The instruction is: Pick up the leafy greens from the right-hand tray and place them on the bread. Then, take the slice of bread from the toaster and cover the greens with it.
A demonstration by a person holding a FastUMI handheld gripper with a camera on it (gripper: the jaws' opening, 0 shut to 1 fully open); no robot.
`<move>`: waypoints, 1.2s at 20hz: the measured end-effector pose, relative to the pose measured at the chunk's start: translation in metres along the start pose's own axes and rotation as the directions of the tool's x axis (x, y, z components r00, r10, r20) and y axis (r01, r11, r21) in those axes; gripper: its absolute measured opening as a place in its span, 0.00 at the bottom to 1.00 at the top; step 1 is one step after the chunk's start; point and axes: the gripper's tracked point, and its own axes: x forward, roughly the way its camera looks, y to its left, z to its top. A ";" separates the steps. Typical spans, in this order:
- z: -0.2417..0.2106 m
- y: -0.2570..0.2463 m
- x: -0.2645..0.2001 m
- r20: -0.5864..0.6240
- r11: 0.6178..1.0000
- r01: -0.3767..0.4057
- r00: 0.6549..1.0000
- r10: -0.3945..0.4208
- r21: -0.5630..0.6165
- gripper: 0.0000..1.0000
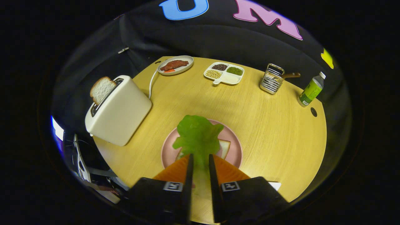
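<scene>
A round, pale wooden desk [250,103] with a fine grain spreads ahead of the tongs. It has a small dark hole [313,112] near its far right rim. Black cloth [203,40] hangs in folds behind it as the booth's wall. Down to the left, beyond the desk's rim, a bright bluish-white light [57,129] glows.

2 bread slices [102,89] [224,148], 1 toaster [120,111], 3 dishes [232,147] [187,59] [229,79], 1 bottle [310,90].

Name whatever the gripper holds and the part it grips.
The gripper holds the leafy greens by the pale stem end, pinched between both fingers.
</scene>
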 end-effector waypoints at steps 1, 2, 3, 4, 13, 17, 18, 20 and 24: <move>0.001 -0.003 0.002 0.006 1.000 0.018 1.000 -0.018 -0.005 0.72; -0.001 -0.005 0.001 0.003 1.000 0.024 1.000 -0.024 -0.007 1.00; -0.002 -0.004 0.003 -0.001 1.000 0.022 1.000 -0.022 -0.007 0.98; -0.002 -0.006 0.001 -0.001 1.000 0.027 1.000 -0.027 -0.010 0.99; 0.043 0.047 -0.075 0.174 0.999 -0.040 0.984 0.037 0.017 1.00; 0.091 0.120 -0.116 0.261 0.992 -0.123 0.957 0.129 -0.038 0.99; 0.101 0.139 -0.122 0.269 0.990 -0.135 0.953 0.142 -0.044 0.99; 0.120 0.175 -0.125 0.275 0.984 -0.169 0.945 0.176 -0.048 0.99; 0.148 0.244 -0.105 0.258 0.976 -0.211 0.941 0.219 -0.059 0.99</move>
